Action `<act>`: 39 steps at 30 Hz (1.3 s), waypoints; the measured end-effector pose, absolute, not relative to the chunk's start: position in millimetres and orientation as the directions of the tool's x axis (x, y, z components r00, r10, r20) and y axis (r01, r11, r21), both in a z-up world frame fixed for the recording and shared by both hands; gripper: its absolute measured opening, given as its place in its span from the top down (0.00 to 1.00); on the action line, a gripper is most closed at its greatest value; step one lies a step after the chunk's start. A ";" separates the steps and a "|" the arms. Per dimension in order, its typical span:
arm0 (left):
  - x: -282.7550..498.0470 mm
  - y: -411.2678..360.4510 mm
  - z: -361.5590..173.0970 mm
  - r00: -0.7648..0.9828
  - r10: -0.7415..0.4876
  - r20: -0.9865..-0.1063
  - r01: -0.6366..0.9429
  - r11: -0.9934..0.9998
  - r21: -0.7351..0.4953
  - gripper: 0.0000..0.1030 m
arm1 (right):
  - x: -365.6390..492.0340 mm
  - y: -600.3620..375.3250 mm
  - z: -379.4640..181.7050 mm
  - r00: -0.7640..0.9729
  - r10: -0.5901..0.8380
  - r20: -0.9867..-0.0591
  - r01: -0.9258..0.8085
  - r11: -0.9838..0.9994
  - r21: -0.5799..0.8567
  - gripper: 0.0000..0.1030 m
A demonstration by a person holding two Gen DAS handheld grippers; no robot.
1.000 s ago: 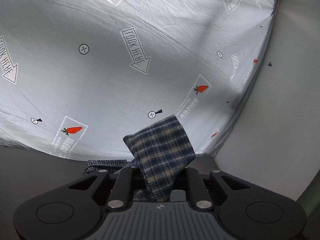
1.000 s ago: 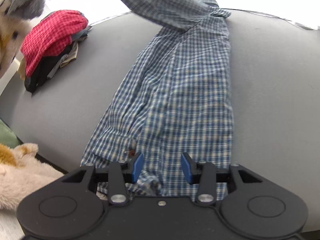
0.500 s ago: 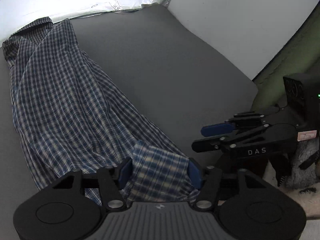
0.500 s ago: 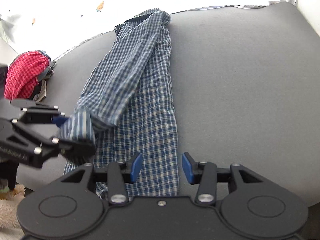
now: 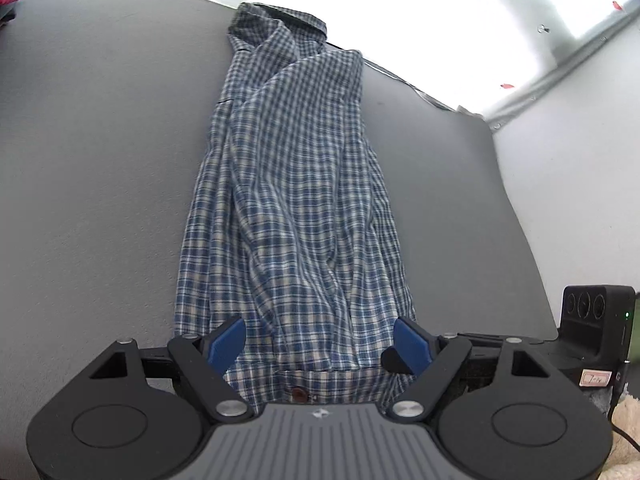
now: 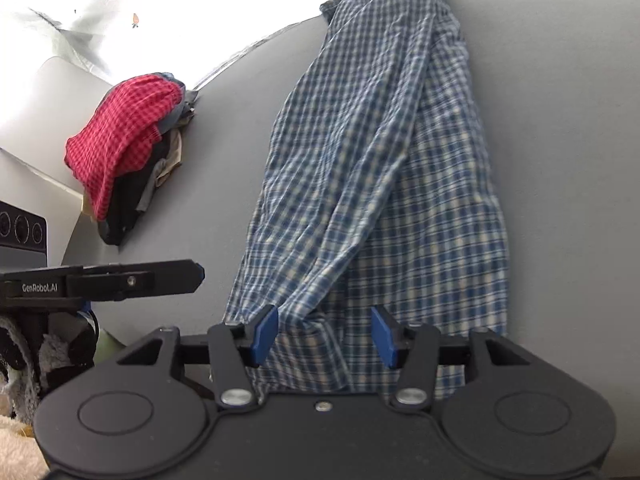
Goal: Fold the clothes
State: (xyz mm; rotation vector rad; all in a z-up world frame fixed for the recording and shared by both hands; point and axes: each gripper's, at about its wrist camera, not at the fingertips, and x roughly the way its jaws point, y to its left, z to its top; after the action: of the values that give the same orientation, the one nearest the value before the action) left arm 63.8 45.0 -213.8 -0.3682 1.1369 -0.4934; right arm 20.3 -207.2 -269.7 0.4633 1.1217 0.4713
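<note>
Hovering wide open over the hem of a blue plaid shirt [image 5: 296,208] lying lengthwise on a grey table [image 5: 92,168]: left gripper [image 5: 319,343] and right gripper [image 6: 325,334], both empty.

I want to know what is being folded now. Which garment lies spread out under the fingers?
The blue checked shirt, laid long on the grey surface. The red checked garment sits bunched on a pile at the left edge.
</note>
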 end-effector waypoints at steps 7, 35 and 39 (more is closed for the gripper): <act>54.4 55.2 -214.2 0.364 -0.529 -0.766 0.131 0.844 -0.521 0.21 | 19.6 -188.9 -253.4 0.290 0.656 -0.696 -0.240 0.754 0.611 0.93; 317.8 8.2 -204.9 0.631 -0.272 -0.726 -0.012 0.933 -0.360 0.37 | 265.5 -284.8 -224.7 0.667 0.404 -0.626 -0.091 0.878 0.470 0.51; 338.6 27.8 -230.5 0.625 -0.299 -0.721 -0.055 0.905 -0.422 0.37 | 351.0 -230.5 -236.7 0.660 0.414 -0.627 -0.263 0.909 0.323 0.52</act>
State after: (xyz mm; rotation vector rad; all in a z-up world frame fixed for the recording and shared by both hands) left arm 338.6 27.8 -230.5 -0.4309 0.8916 -0.1451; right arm 351.0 -230.5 -236.7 0.2113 0.7592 0.3860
